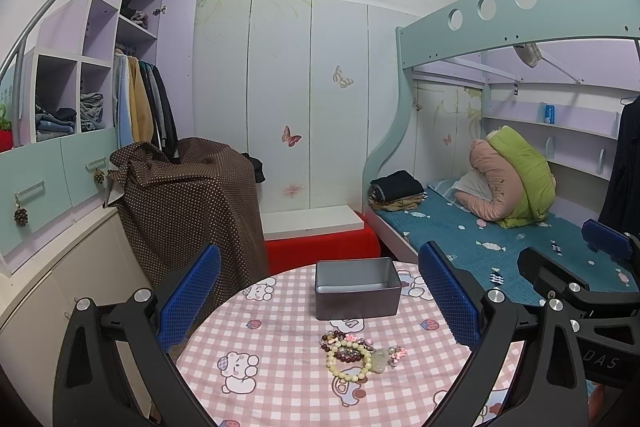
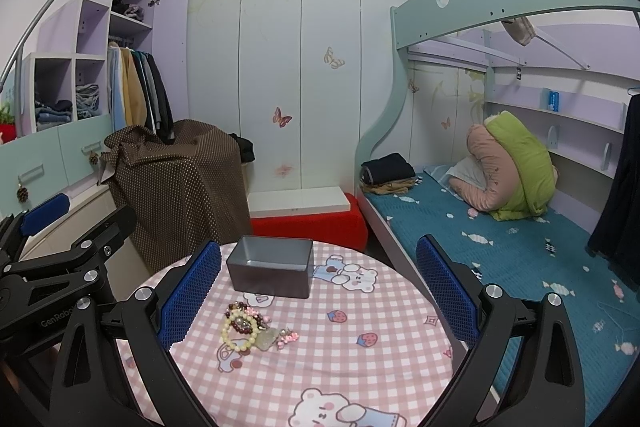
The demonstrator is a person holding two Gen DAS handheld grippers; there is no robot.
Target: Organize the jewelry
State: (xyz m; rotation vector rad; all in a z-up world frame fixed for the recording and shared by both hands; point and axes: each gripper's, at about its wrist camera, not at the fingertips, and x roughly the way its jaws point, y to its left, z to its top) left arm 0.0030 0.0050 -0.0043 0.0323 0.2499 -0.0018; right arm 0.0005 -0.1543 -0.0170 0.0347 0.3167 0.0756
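Note:
A pile of beaded bracelets (image 1: 356, 353), pale yellow, dark red and pink, lies on the round table with a pink checked cloth (image 1: 280, 367). Behind it stands an open grey metal box (image 1: 357, 287), apparently empty. My left gripper (image 1: 320, 303) is open and empty above the table, the pile between its blue pads. In the right wrist view the pile (image 2: 250, 327) lies near the left pad of my right gripper (image 2: 318, 293), which is open and empty; the box (image 2: 271, 267) stands beyond it. Each gripper shows at the edge of the other's view.
A bunk bed with a teal mattress (image 1: 500, 239) and folded bedding stands right of the table. A red stool with a white board (image 1: 320, 239) and a brown dotted cloth over furniture (image 1: 188, 203) stand behind. Wardrobe and shelves line the left wall.

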